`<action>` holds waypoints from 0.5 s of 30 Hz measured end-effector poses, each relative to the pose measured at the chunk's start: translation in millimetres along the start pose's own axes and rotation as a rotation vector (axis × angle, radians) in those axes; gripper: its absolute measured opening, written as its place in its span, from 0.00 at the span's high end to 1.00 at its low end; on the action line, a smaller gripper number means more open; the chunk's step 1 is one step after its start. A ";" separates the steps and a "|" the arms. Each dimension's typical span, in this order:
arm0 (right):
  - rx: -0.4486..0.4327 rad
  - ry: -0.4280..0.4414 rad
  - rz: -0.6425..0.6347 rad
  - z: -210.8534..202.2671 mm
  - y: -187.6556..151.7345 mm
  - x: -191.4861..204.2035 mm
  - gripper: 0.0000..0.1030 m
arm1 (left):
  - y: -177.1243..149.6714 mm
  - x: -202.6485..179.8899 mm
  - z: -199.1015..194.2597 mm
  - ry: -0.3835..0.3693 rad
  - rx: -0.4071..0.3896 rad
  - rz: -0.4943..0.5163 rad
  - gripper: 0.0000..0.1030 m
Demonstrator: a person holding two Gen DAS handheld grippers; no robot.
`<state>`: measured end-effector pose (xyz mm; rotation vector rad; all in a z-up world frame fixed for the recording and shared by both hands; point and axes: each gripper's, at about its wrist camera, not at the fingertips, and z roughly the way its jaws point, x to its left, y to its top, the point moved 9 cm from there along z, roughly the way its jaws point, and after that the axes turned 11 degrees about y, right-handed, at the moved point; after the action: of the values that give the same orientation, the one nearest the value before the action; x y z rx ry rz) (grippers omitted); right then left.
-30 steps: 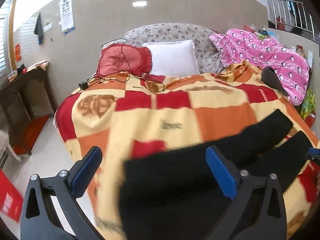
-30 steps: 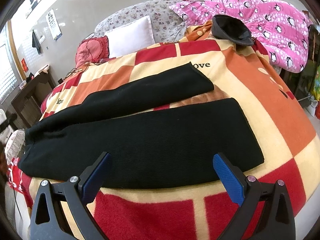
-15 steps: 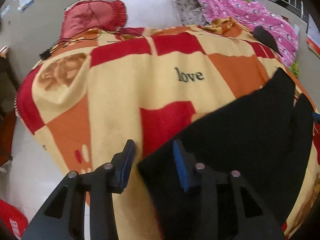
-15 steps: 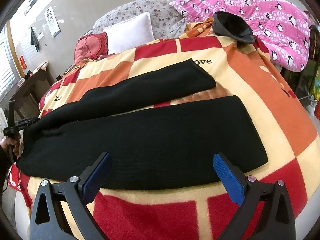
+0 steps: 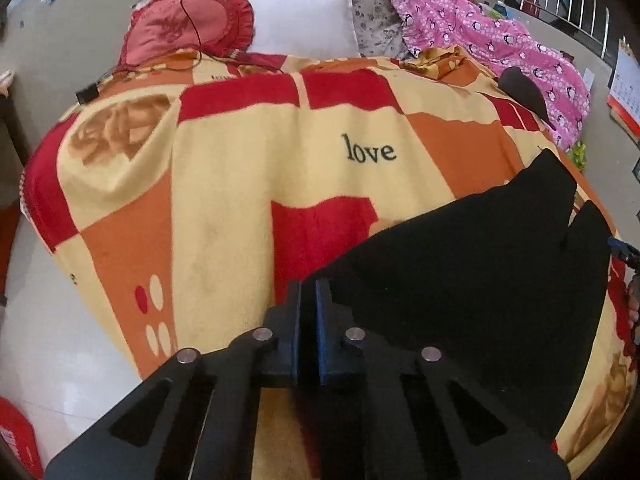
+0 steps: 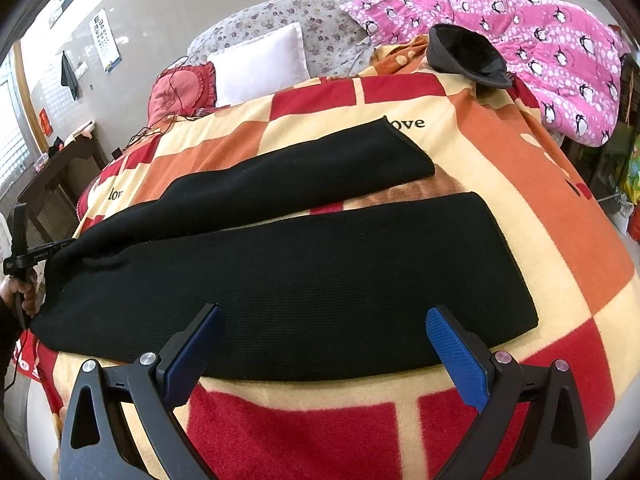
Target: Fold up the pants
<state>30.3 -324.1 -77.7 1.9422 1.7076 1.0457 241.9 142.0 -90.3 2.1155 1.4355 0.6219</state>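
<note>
- I am in a home bedroom: a bed (image 6: 520,184) under a checked blanket (image 5: 224,168).
- At its head lie a white pillow (image 5: 300,20) and a pink penguin quilt (image 6: 540,32).
- A wooden side table (image 6: 60,168) stands beside the bed.

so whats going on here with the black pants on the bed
A person is starting to fold black pants laid flat on a patterned blanket, using a pair of tongs in each hand. The left tongs have shut on the waist corner of the pants. The right tongs are open above the near leg, gripping nothing. The two legs lie spread apart, so no fold has been made yet.
</note>
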 end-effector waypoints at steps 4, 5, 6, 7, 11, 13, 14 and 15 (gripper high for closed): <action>-0.037 0.010 0.014 -10.8 5.4 -2.6 0.05 | 23.5 4.2 -43.7 0.073 -0.111 -0.018 0.96; -0.062 0.033 0.011 -17.6 14.7 -2.6 0.05 | 29.9 3.2 -54.8 0.101 -0.134 -0.011 0.96; -0.079 0.039 0.000 -22.3 23.3 -2.7 0.05 | 35.2 2.6 -62.8 0.149 -0.152 0.007 0.96; -0.099 0.030 -0.021 -28.7 37.9 -3.9 0.05 | 41.0 2.1 -69.0 0.207 -0.164 0.023 0.96; -0.067 0.014 -0.076 -31.7 111.8 -13.3 0.05 | 61.4 8.0 -80.6 0.421 -0.203 0.025 1.00; -0.020 0.039 -0.063 -21.0 146.4 -22.6 0.05 | 69.8 23.4 -81.1 0.498 -0.209 -0.056 1.00; 0.003 0.059 -0.038 -13.6 162.4 -29.1 0.05 | 71.6 28.5 -80.7 0.491 -0.210 -0.103 1.00; 0.023 0.085 0.007 -4.3 179.4 -38.3 0.05 | 70.8 32.4 -79.1 0.465 -0.202 -0.155 1.00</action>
<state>152.2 -399.6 36.8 1.9450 1.7659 1.1309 253.6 162.0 18.2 1.7523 1.6728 1.1991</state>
